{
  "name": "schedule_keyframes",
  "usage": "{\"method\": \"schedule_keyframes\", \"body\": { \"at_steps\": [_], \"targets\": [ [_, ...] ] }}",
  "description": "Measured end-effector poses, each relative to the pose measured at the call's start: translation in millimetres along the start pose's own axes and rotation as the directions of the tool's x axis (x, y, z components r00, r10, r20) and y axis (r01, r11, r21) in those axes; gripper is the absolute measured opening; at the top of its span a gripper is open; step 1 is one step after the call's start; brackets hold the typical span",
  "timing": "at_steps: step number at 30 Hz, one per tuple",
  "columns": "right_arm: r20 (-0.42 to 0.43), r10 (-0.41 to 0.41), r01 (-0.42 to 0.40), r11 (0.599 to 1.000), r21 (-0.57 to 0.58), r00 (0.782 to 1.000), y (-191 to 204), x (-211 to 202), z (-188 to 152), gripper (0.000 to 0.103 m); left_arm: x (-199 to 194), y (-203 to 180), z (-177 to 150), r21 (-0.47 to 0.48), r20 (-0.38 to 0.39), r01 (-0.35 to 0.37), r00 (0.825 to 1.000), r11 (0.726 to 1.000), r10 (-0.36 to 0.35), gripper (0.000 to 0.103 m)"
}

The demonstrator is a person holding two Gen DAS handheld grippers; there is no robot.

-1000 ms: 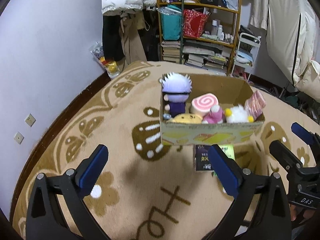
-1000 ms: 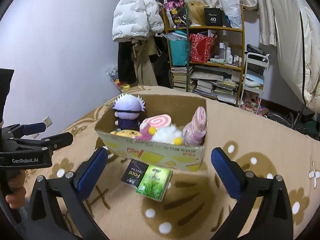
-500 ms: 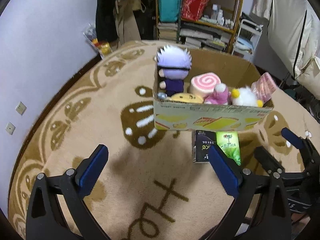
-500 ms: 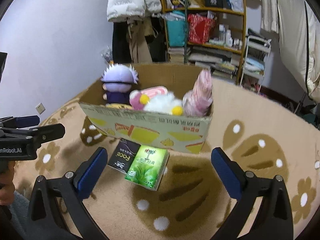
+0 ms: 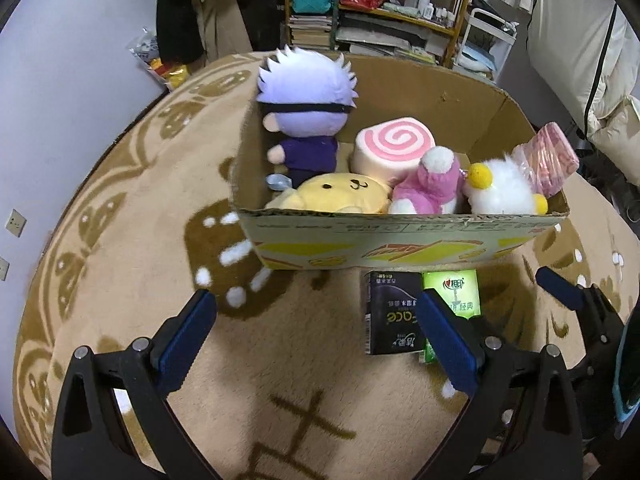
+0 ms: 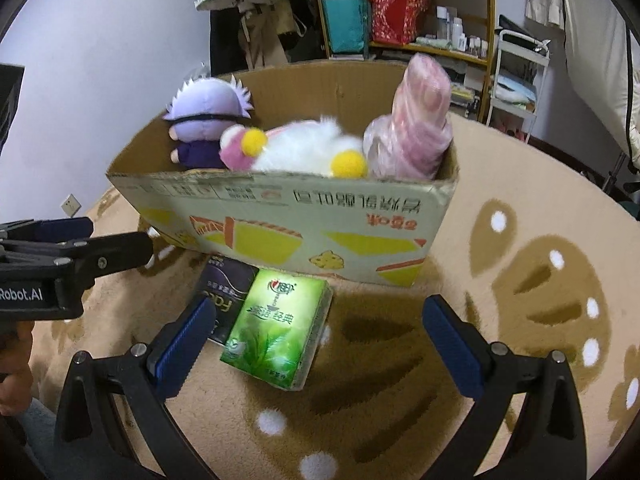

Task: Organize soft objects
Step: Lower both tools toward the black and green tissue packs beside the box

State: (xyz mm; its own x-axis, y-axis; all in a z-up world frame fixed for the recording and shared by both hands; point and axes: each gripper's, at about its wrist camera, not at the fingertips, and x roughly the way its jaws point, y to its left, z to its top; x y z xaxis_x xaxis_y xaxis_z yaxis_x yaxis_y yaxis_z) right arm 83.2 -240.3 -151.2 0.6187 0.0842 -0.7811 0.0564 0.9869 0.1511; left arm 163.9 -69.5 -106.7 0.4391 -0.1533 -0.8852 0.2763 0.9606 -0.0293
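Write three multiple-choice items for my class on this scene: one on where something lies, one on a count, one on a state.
1. Where do the two tissue packs lie?
A. inside the box
B. on the rug in front of the box
C. on the shelf

2. How many tissue packs lie on the rug?
A. one
B. two
C. four

3. What state are both grippers in?
A. open, holding nothing
B. shut on a toy
C. shut on a pack

Answers:
1 B: the green tissue pack and black tissue pack lie on the rug before the cardboard box.
2 B: only those two show.
3 A: the left gripper and right gripper show spread fingers with nothing between.
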Motion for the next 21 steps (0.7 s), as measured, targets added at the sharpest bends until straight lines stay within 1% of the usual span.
{"method": "schedule_keyframes", "body": {
  "at_steps": [2,14,21],
  "targets": [
    [-0.009,0.003,-0.003,1.000,-0.003,1.000,0.5,4.7,-0.5,0.103,7.1,-2.2,1.8,0.005,-0.018,0.016,1.000,1.000,-0.016,0.099],
    [-0.062,0.043,-0.044,0.999,-0.013,0.997,5.2,30.7,-7.4,0.103,39.6,-12.0,-0.9,0.029,-0.093,0.032,0.995,0.999,-0.030,0.099],
    [-0.125,0.047,-0.048,0.999,-0.002,0.991,4.6,45.7,-12.5,0.103,55.5,-24.7,-10.8,0.068,-0.132,0.044,0.991,0.997,-0.035,0.099]
  ]
}}
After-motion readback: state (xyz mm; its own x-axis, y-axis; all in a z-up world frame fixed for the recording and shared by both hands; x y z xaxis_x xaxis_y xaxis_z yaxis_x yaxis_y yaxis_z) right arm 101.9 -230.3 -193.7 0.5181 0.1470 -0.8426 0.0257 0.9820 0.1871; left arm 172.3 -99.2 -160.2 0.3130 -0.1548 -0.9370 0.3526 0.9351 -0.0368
